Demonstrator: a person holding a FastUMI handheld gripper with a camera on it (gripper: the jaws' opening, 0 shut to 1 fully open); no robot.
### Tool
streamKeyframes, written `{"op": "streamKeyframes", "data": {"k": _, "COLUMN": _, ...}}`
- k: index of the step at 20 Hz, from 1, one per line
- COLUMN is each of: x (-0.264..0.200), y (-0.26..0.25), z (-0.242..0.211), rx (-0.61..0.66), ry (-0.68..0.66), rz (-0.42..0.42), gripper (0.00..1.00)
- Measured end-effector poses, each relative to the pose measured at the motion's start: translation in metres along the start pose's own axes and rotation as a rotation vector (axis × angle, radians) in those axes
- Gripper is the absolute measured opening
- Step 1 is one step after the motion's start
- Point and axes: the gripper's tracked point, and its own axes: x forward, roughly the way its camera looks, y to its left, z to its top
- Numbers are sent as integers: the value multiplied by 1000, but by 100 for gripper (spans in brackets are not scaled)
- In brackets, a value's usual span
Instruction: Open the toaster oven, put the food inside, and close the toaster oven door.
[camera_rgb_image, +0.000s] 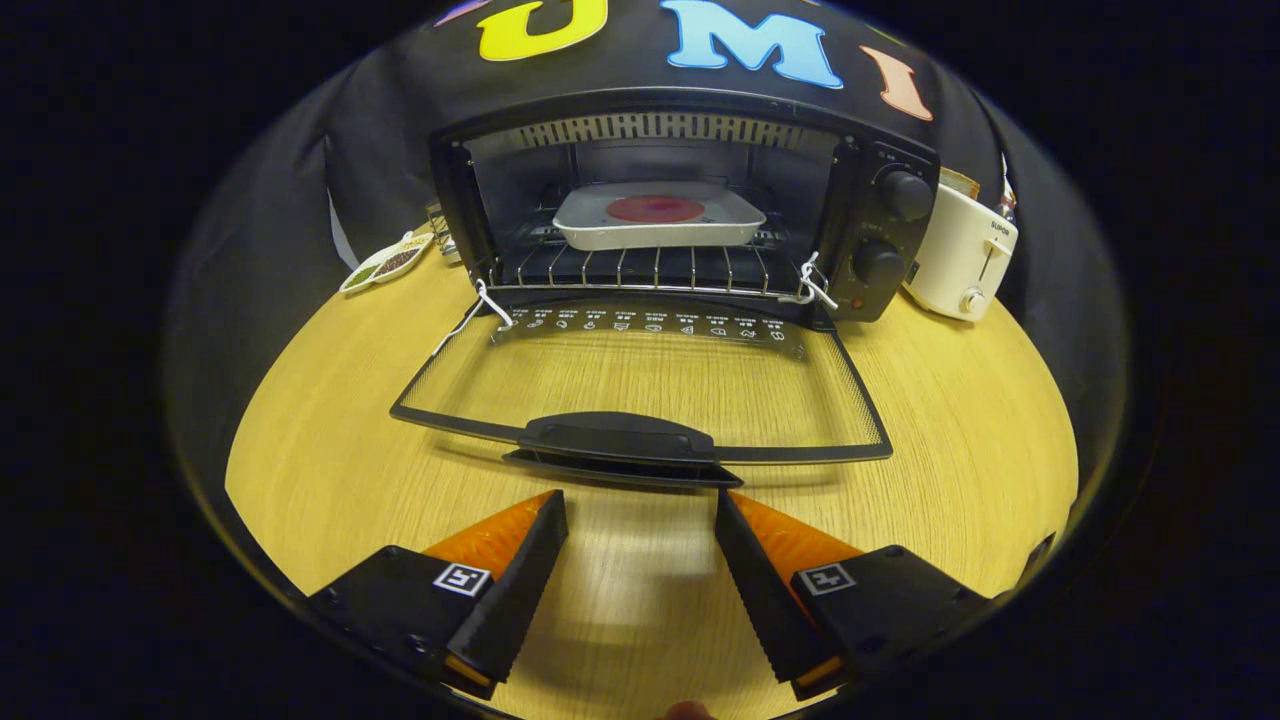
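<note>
- Claw (640, 510) hovers over the worktop (950, 400), fingers apart, gripping nothing, just short of the door handle (615, 438).
- Toaster oven (685, 200) sits at the worktop's back edge, door (640, 385) folded down flat.
- Food tray (658, 215) rests inside on the rack (640, 268).

Hardly anything legible ahead of my tongs (640, 497).

My tongs stand spread apart with nothing between them, and each finger carries a square black-and-white marker (462, 578), a code pattern and not words. Just beyond the fingertips, the let-down oven door (640, 390) bears a row of small white symbols (650, 325) along its far edge, too small to make out. Well beyond and to the right, the white toaster (960, 255) has a short dark word I cannot read.
</note>
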Motion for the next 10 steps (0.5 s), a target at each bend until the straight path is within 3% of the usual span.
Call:
{"op": "streamKeyframes", "data": {"k": 6, "x": -10, "y": 1, "z": 9, "rx": 52, "ry": -46, "rz": 5, "gripper": 95}}
{"op": "streamKeyframes", "data": {"k": 10, "x": -26, "y": 1, "z": 20, "rx": 18, "ry": -103, "rz": -13, "gripper": 95}}
